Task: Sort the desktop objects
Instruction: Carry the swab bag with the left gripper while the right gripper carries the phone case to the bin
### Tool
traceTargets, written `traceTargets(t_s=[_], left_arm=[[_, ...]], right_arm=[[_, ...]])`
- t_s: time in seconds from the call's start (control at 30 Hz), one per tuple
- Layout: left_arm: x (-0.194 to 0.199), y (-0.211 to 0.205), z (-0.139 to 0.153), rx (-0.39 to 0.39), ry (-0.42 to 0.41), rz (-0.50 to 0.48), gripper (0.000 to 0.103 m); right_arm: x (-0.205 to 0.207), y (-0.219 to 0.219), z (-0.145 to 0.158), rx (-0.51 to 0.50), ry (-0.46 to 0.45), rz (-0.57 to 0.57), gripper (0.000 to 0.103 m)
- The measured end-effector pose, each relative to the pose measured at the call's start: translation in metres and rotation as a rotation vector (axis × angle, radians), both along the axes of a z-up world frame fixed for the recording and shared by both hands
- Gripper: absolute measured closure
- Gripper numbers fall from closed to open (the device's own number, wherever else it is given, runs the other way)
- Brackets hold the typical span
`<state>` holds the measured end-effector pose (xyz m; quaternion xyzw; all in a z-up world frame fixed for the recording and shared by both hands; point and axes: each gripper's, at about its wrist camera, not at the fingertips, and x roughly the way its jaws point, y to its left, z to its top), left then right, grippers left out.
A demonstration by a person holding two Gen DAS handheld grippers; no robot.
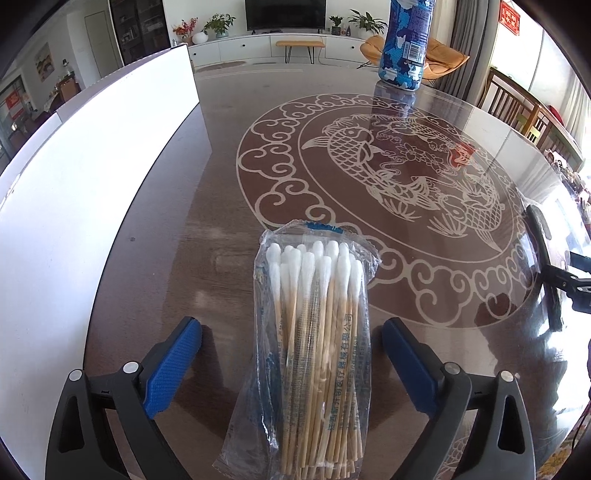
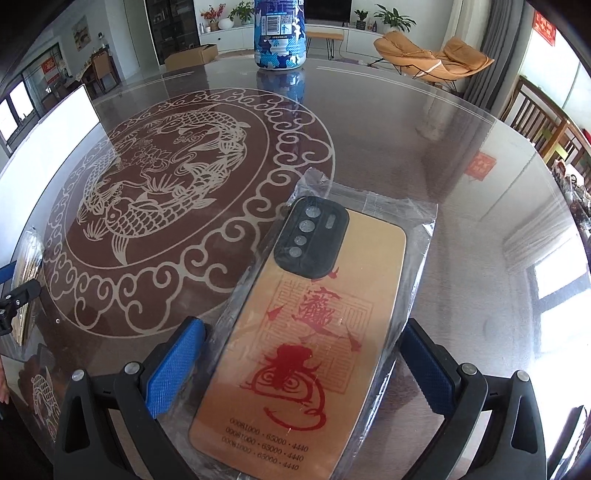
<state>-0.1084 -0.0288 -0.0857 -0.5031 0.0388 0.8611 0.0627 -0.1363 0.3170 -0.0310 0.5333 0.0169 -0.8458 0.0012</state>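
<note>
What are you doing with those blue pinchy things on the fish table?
Someone is tidying things on the table. The left tool is open around a bag of cotton swabs. The right tool is open around a phone case in clear wrap. Neither looks squeezed yet; both lie on the glass. A blue bottle stands at the far edge, and a white box sits on the left.

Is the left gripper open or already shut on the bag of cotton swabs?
Open. The left gripper has both blue pads well clear of the clear plastic bag of wooden-stick cotton swabs, which lies flat between them on the glossy patterned table.
</note>
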Motion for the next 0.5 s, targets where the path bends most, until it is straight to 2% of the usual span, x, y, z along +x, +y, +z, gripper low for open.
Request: traceTargets(t_s=[0.03, 0.07, 0.1, 0.2, 0.33, 0.5], left_arm=[[0.001, -0.002, 0.003, 0.004, 0.009, -0.005, 0.038], [0.001, -0.005, 0.005, 0.014, 0.010, -0.016, 0.047], [0.002, -0.007, 0.008, 0.019, 0.010, -0.026, 0.066], [0.005, -0.015, 0.013, 0.042, 0.008, -0.042, 0.071], [0.020, -0.026, 0.028, 0.067, 0.050, -0.039, 0.072], [0.040, -0.029, 0.040, 0.075, 0.086, -0.038, 0.072]], right_arm=[[-0.001, 0.000, 0.001, -0.019, -0.013, -0.011, 0.005], [0.000, 0.000, 0.004, -0.017, -0.014, -0.019, 0.017], [0.000, -0.002, 0.007, -0.013, -0.016, -0.009, 0.022], [0.006, -0.007, 0.013, -0.008, -0.018, 0.043, 0.024], [0.021, -0.016, 0.039, -0.066, 0.051, 0.087, 0.025], [0.024, -0.036, 0.047, -0.115, 0.035, 0.152, 0.025]])
